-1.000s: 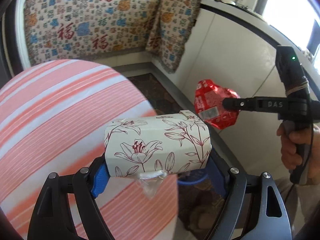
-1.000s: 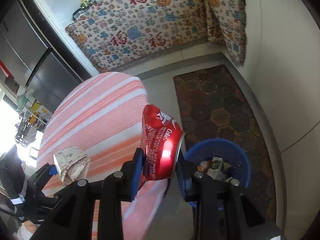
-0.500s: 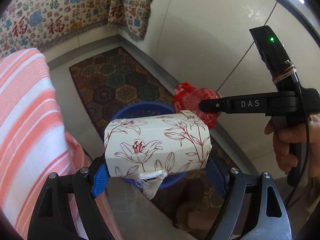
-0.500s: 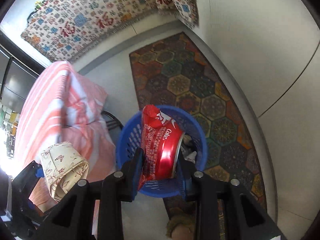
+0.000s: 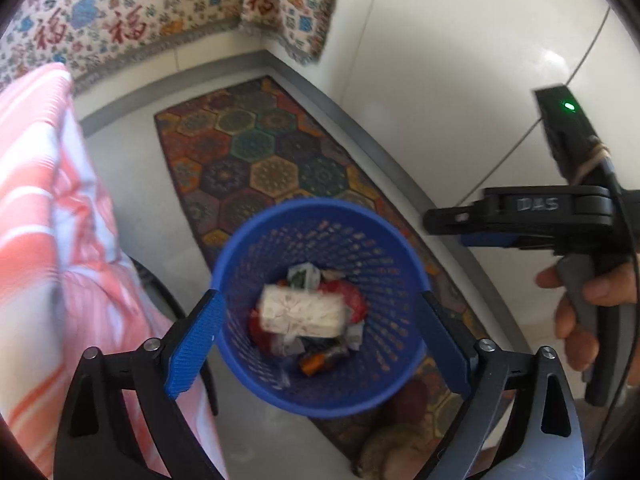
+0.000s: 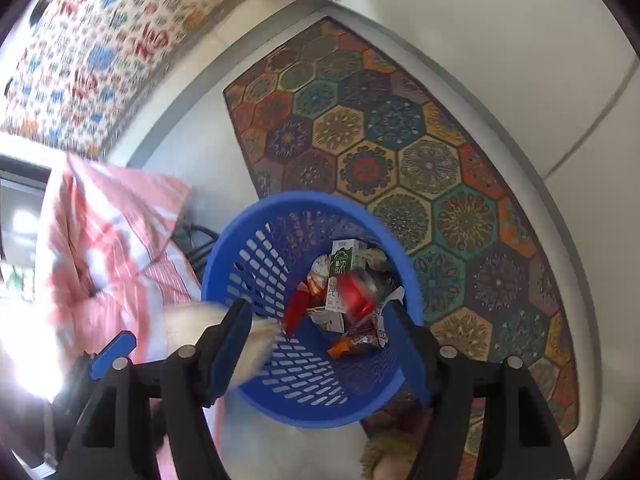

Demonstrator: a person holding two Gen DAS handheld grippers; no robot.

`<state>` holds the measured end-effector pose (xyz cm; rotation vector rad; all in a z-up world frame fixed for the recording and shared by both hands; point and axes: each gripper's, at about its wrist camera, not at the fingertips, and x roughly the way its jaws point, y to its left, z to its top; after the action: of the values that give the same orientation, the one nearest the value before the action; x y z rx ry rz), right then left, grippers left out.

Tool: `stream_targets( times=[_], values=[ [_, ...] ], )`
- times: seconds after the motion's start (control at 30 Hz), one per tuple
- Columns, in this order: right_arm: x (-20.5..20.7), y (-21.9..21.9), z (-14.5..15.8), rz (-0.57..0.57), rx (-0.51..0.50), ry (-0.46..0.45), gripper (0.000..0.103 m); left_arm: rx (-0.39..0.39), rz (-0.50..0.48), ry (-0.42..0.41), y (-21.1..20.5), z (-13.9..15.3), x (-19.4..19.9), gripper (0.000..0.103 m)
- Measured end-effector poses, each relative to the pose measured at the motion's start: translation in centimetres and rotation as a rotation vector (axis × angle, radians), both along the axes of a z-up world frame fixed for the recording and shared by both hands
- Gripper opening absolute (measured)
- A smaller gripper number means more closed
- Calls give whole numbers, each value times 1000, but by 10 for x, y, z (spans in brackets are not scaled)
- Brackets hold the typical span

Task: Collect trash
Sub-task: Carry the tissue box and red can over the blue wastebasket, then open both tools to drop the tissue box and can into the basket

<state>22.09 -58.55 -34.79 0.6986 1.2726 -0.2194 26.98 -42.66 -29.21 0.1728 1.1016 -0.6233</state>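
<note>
A blue perforated basket stands on the floor below both grippers; it also shows in the right wrist view. My left gripper is open and empty above it. The floral paper cup is blurred, falling inside the basket; in the right wrist view it is a pale smear at the basket's left rim. My right gripper is open and empty above the basket. The crushed red can is blurred inside the basket among other trash, beside a green-and-white carton.
A hexagon-patterned rug lies under and beyond the basket. The pink-striped tablecloth hangs at the left. White cabinet fronts run along the right. The right gripper's body and the hand are right of the basket.
Both grippers have opened over the basket. The floral cup and the red can have dropped out of the fingers into the basket.
</note>
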Motion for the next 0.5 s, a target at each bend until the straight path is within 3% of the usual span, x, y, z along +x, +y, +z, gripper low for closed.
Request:
stream_targets(
  times=[0.13,0.2,0.23,0.37,0.5],
  values=[
    [-18,-6,41,-40,-112,-47,71,-35,-11,-23,4,34,-8,103],
    [-29,2,65,-34,-172,-69,85,-36,-13,-61,8,57,-21,103],
    [-36,7,77,-29,-196,-83,86,-36,-16,-70,11,69,-29,103],
    [-80,38,125,13,-299,-128,88,-51,-28,-102,36,113,-64,103],
    [-132,85,162,34,-412,-172,88,0,-21,-154,62,138,-101,103]
  ],
)
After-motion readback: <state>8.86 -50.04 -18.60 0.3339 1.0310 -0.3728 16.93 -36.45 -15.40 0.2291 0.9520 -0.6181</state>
